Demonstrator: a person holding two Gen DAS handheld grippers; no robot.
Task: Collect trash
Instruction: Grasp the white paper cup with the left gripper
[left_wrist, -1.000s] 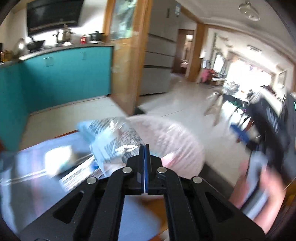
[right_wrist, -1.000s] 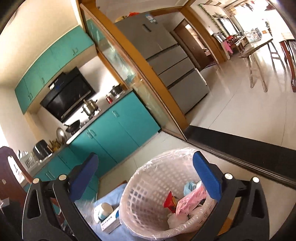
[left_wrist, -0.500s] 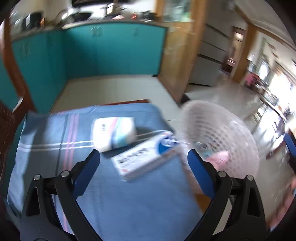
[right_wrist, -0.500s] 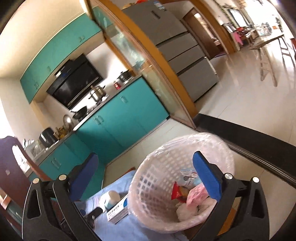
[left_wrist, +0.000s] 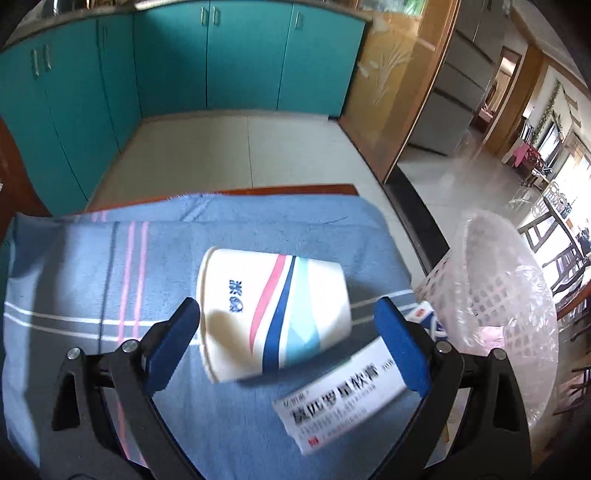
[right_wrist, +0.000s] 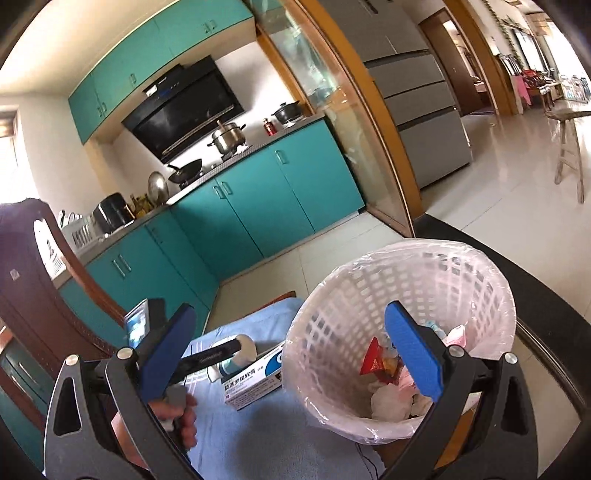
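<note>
Reaching now for the white paper cup with pink and blue stripes (left_wrist: 273, 314), lying on its side on the blue striped towel (left_wrist: 92, 295), wide mouth turned to the left in the left wrist view. Just beside it, at its lower right, a long white cardboard medicine box with a blue mark (left_wrist: 340, 402), also flat on the towel and touching or nearly touching the cup. Further right, at the edge of the towel, the pink-white lattice plastic basket lined with a clear bag (right_wrist: 491, 280), already holding a red wrapper and some crumpled white and pink pieces. Judged as the step of picking up one more item, with the cup as the likely target and the box left for after. Calls next for lowering a little more, centring the cup between the pads, then closing gently, since thin paper walls probably crush or slip under a hard squeeze; after that, a lift and a carry across to the basket. Left gripper (left_wrist: 286, 306): jaws just opened and standing very wide, with the cup between the blue pads but not pressed by them, the left pad close to the cup's rim; nothing gripped yet. Right gripper (right_wrist: 290, 310): also spread wide, empty, held above the near side of the basket and touching nothing visible.
</note>
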